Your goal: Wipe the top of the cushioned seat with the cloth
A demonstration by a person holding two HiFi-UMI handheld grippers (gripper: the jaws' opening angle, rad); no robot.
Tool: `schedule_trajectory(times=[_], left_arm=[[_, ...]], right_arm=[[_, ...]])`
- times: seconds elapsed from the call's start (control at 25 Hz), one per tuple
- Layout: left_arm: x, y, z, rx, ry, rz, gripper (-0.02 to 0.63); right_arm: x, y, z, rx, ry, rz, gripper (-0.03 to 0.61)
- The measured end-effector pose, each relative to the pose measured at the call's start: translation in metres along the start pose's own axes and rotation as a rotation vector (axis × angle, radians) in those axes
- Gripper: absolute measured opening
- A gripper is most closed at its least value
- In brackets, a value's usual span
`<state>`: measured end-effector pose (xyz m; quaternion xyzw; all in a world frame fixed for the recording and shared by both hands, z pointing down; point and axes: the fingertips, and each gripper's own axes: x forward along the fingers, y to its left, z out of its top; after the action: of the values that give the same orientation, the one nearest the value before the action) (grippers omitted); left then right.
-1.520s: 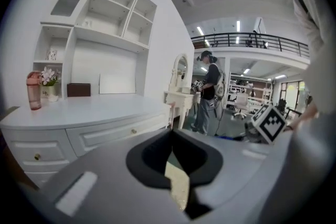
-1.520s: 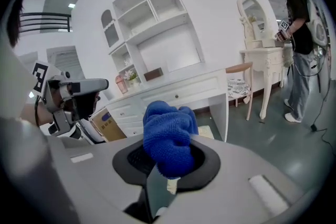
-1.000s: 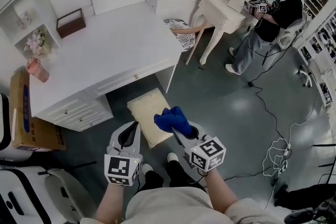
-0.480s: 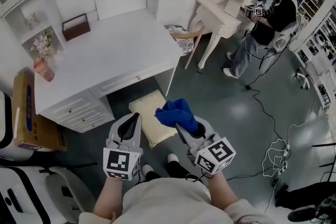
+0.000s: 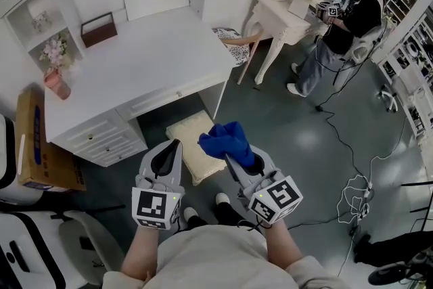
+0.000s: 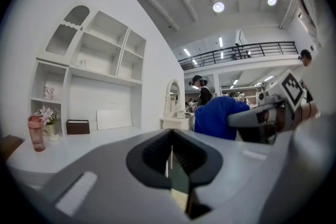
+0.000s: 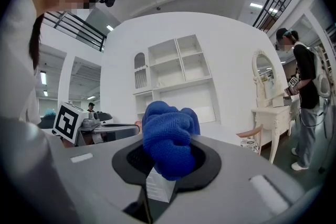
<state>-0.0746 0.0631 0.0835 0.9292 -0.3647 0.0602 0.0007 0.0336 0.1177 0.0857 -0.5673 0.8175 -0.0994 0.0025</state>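
Cloth (image 5: pixel 226 139), blue and bunched, bulges out of the right gripper (image 5: pixel 236 160), whose jaws are clamped on its lower folds. The left gripper (image 5: pixel 172 152) is held just beside it with its jaws pressed together and nothing between them. Below both, the cream cushioned seat (image 5: pixel 185 135) stands on the grey floor in front of the white desk (image 5: pixel 135 64), with the cloth overlapping its right edge in the head view. A brown box (image 5: pixel 99 30) stands on the desk. A person (image 5: pixel 342 24) stands well apart by a dressing table.
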Motion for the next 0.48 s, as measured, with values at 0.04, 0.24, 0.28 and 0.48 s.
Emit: schedule_trajectory(times=[0.04,0.24,0.28,0.48], left_arm=[[-0.001,0.0,0.0,0.0,-0.004,0.001,0.0],[-0.007,0.001,0.003,-0.01,-0.014,0.006,0.0],[-0.009,0.002,0.003,-0.011,-0.014,0.007,0.002],[-0.016,0.005,0.002,-0.009,-0.02,0.013,0.001]], right_arm=[[0.001,0.001,0.001,-0.003,-0.002,-0.001,0.087],[0.002,0.009,0.008,-0.008,-0.021,0.002,0.087],[0.002,0.011,0.01,-0.01,-0.025,0.003,0.087],[0.003,0.019,0.012,-0.011,-0.037,0.008,0.087]])
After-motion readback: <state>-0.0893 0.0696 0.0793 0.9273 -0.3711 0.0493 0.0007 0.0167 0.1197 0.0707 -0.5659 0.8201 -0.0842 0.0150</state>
